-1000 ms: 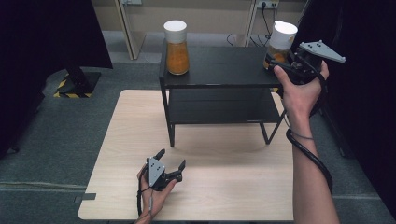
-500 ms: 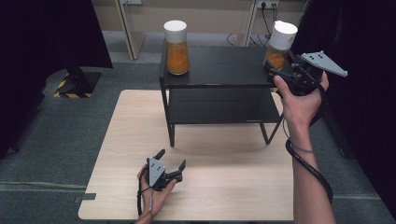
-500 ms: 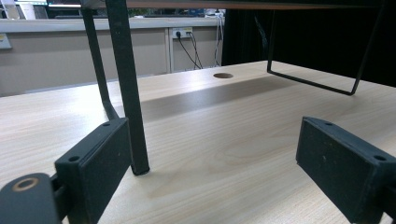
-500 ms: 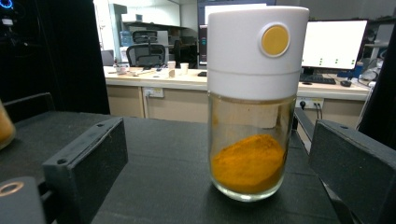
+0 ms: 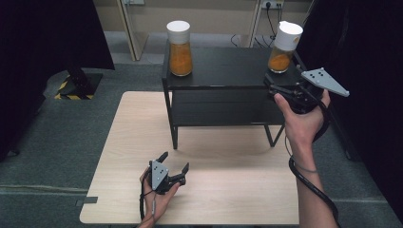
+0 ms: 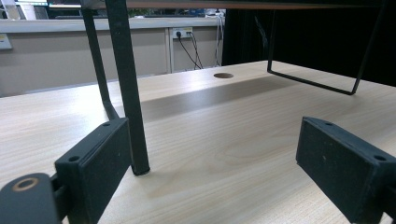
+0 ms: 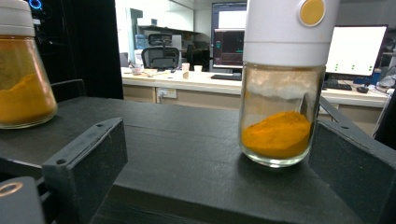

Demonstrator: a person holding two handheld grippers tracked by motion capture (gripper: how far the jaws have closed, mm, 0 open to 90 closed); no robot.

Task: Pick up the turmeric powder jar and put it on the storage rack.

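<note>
Two white-lidded glass jars of orange powder stand on the top of a black two-tier shelf (image 5: 223, 71): the left jar (image 5: 179, 47) and the right jar (image 5: 284, 47). My right gripper (image 5: 271, 86) hovers at the shelf's front right edge, open and empty, with its jaws pointing at the right jar. In the right gripper view that jar (image 7: 280, 116) stands upright just ahead of my right gripper (image 7: 219, 140), nearer the right-hand jaw and not touching it. The left jar (image 7: 23, 84) sits at the far left. My left gripper (image 5: 175, 161) rests open on the wooden table (image 5: 133, 142).
In the left gripper view, a black shelf leg (image 6: 126, 84) stands just ahead of the left-hand jaw of my left gripper (image 6: 215, 140), and a round hole (image 6: 223, 75) marks the tabletop (image 6: 224, 140) farther off. Grey carpet floor (image 5: 57, 142) surrounds the table.
My right gripper has drawn back from the right jar toward the shelf's front edge and dropped lower. The jar stays on the shelf. The left gripper has not moved.
</note>
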